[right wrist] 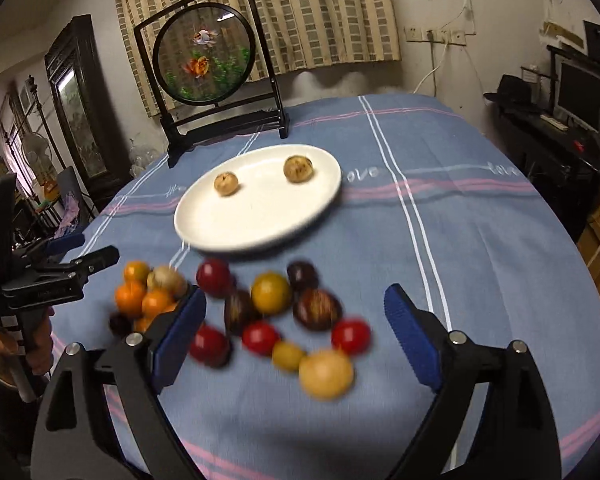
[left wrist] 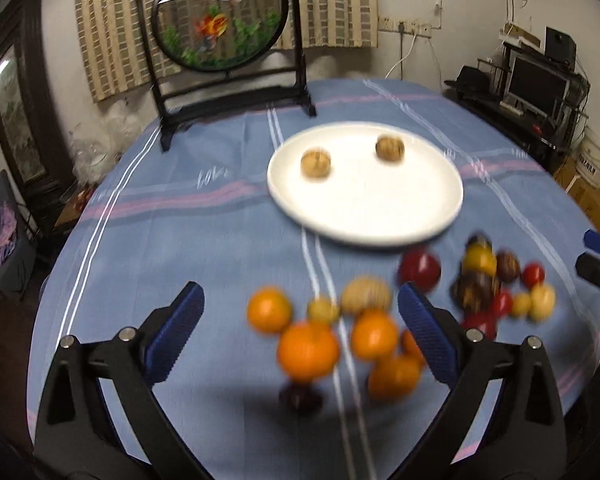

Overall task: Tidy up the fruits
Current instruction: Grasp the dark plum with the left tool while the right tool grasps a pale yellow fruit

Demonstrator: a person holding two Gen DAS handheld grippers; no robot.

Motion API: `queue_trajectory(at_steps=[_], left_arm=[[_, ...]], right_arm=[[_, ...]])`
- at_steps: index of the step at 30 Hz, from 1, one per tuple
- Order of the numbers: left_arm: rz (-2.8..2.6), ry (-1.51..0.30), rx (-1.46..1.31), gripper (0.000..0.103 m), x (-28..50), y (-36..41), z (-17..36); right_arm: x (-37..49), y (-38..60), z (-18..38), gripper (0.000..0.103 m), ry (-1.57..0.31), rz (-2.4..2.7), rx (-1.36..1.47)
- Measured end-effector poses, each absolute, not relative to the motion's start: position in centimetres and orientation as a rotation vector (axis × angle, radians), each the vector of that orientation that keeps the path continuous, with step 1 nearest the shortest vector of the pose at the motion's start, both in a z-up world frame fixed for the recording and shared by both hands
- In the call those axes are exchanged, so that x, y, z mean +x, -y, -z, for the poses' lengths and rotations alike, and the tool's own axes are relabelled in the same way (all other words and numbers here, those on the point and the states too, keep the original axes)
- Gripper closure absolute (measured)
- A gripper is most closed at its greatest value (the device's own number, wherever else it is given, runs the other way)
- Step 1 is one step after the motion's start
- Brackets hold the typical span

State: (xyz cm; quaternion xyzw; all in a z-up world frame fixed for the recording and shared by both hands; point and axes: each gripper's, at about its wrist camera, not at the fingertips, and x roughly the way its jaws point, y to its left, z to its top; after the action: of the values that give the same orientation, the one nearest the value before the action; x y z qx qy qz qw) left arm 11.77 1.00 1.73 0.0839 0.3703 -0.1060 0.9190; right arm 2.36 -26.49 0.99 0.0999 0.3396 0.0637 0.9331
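A white plate [left wrist: 364, 216] [right wrist: 256, 224] on the blue tablecloth holds two walnuts [left wrist: 316, 163] [right wrist: 298, 168]. In front of it lie loose fruits: several oranges [left wrist: 307, 350] [right wrist: 130, 298] with a walnut [left wrist: 365, 294] on the left, and red, yellow and dark cherry tomatoes [right wrist: 271, 293] [left wrist: 478, 260] on the right. My left gripper [left wrist: 300, 300] is open above the oranges and holds nothing. My right gripper [right wrist: 296, 308] is open above the tomatoes and holds nothing. The left gripper also shows at the left edge of the right wrist view [right wrist: 84, 256].
A round framed fish picture on a black stand [left wrist: 224, 20] [right wrist: 206, 54] stands at the table's far edge. Dark cabinets [right wrist: 80, 100] are on the left, a desk with a monitor [left wrist: 538, 84] on the right.
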Motion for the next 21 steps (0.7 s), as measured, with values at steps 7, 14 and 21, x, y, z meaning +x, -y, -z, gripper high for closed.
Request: queue_trajectory(at_steps=[7, 14, 21], left_arm=[[0.194, -0.748, 0.197, 0.004, 6.2, -2.4, 0.7], [0.182, -0.789, 0.227, 0.004, 5.5, -2.8, 2.5], [0.182, -0.802, 0.214, 0.004, 6.1, -2.6, 2.6]], right_arm=[[-1.2, 24.5, 1.1, 0.003, -0.668, -0.116, 0.229], [-1.4, 21.9, 2.2, 0.003, -0.67, -0.153, 0.135], [-0.4, 21.8, 3.1, 0.003, -0.72, -0.179, 0.175]])
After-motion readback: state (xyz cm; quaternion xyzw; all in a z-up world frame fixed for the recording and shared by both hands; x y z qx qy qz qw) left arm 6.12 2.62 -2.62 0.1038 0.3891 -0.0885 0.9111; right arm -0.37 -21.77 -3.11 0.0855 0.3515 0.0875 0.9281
